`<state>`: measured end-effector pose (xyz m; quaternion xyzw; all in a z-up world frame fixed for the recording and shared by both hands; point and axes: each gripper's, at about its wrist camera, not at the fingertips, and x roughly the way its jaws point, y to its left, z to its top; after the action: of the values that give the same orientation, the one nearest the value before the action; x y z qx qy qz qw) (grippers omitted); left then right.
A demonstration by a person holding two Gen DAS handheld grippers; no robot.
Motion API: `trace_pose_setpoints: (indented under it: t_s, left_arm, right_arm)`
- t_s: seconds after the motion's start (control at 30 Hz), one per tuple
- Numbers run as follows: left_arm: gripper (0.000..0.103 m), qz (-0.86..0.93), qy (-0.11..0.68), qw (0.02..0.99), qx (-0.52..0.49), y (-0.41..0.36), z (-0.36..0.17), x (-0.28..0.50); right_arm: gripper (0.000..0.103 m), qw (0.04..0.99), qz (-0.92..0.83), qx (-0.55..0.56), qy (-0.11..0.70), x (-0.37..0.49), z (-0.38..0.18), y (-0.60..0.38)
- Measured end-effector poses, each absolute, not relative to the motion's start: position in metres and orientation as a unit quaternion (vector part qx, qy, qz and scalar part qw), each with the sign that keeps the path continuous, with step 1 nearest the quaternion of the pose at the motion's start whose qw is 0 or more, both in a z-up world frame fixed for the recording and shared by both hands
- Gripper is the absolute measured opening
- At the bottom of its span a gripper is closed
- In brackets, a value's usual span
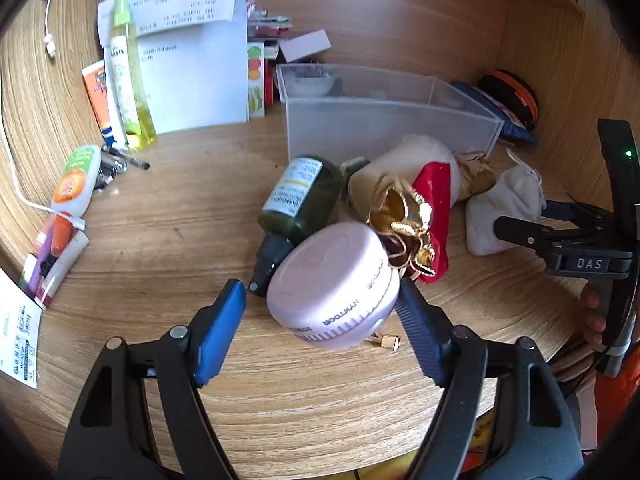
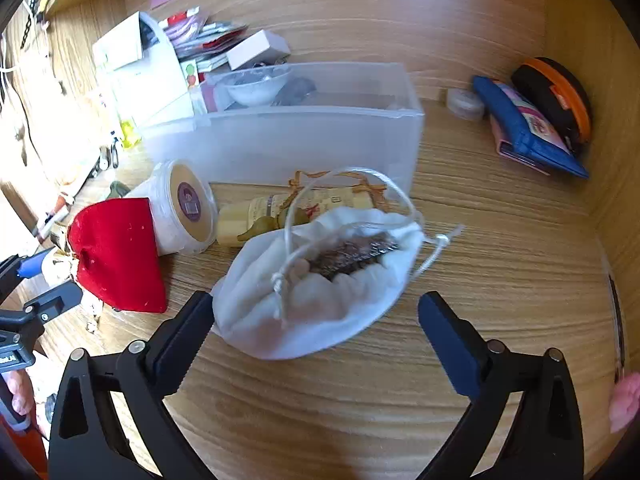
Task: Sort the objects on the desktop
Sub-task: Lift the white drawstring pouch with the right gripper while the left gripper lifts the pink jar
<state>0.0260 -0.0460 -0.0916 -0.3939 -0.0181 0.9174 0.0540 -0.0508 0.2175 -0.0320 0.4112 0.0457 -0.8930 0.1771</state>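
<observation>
Round pink jar (image 1: 334, 286) (smooth, ribbed rim)

2 close wrist views, shared bin (image 1: 384, 120)

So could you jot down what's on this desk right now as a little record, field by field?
surface: wooden desk
left gripper: open, jaws either side of a pink jar lying on its side
right gripper: open, around a white drawstring pouch
pouch: mouth open, dark contents showing
container: clear plastic bin, white bowl inside
near the bin: dark green bottle, red pouch, white tub
far corner: blue wallet, black and orange case
</observation>
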Motion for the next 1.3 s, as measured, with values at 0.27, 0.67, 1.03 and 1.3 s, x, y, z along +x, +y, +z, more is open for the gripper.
trace_pose_setpoints:
  t_s: [0.27, 0.67, 1.03, 1.3]
  left_arm:
    - [0.077, 0.92, -0.02, 0.053, -0.388, -0.054, -0.09, 0.019]
    - [0.065, 0.918, -0.029, 0.067, -0.391, -0.055, -0.092, 0.009]
    - [0.064, 0.921, -0.03, 0.045, -0.385, -0.065, -0.086, 0.012]
    - [0.064, 0.929, -0.033, 0.039, -0.365, -0.069, -0.067, 0.014]
  right_arm:
    - [0.088, 0.193, -0.882, 0.429, 0.035, -0.063, -0.038, 0.21]
    - [0.066, 0.193, -0.892, 0.405, 0.054, -0.061, -0.036, 0.207]
    - [0.064, 0.19, -0.904, 0.381, 0.042, -0.046, -0.021, 0.219]
    - [0.064, 0.19, -0.914, 0.358, 0.031, -0.038, 0.002, 0.233]
